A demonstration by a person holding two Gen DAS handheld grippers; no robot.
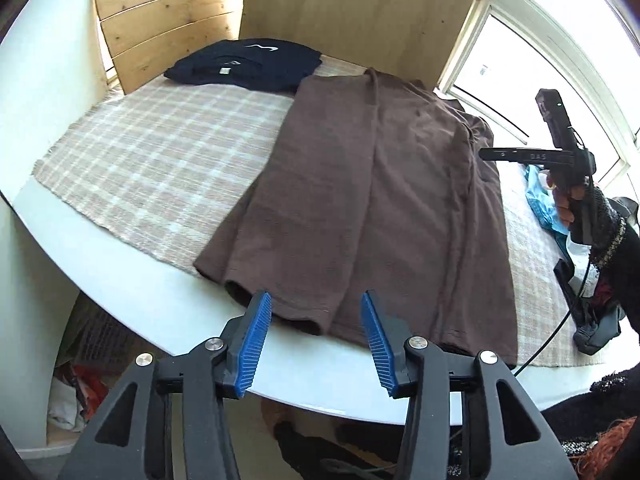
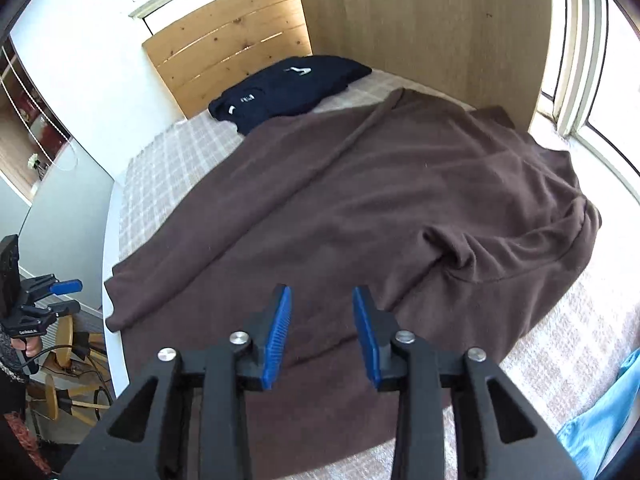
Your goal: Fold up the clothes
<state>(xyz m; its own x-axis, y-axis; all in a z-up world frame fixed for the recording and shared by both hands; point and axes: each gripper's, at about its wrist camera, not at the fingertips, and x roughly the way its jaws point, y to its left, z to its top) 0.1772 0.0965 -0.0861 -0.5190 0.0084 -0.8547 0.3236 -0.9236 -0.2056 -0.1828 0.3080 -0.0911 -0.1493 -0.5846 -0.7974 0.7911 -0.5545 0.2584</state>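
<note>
Brown garment [image 1: 372, 208] is laid out long on the checked cloth [image 1: 160, 160], folded in lengthwise so it's a long strip, and both my grippers are parked over the near end of it with nothing in them.

My left gripper [image 1: 316, 344] hangs right at the near edge of the white table [image 1: 132, 280], blue pads spread apart. The hem end with a sleeve cuff sits just past the fingertips, not touching them as far as I can see. Nothing between the jaws but air and a bit of table.

My right gripper [image 2: 322, 336] is over the other part of the same brown garment [image 2: 360, 208], jaws also apart, fabric lying under and beyond them, not pinched. There's a bunched-up wrinkle just ahead and to the right of the tips, where a curved seam runs.

From the left wrist view I can see my right hand [image 1: 568, 204] holding its gripper off at the right side, above the cloth's edge. Some light blue fabric [image 2: 608, 408] sits at the right edge too.

Further back, a folded navy garment [image 1: 248, 64] lies near the far end of the cloth, just beside the brown one's far corner. Behind that stand a slatted wooden chair back [image 1: 168, 28] and a wood panel [image 1: 360, 16], and a bright window [image 1: 520, 64] off to the right.
</note>
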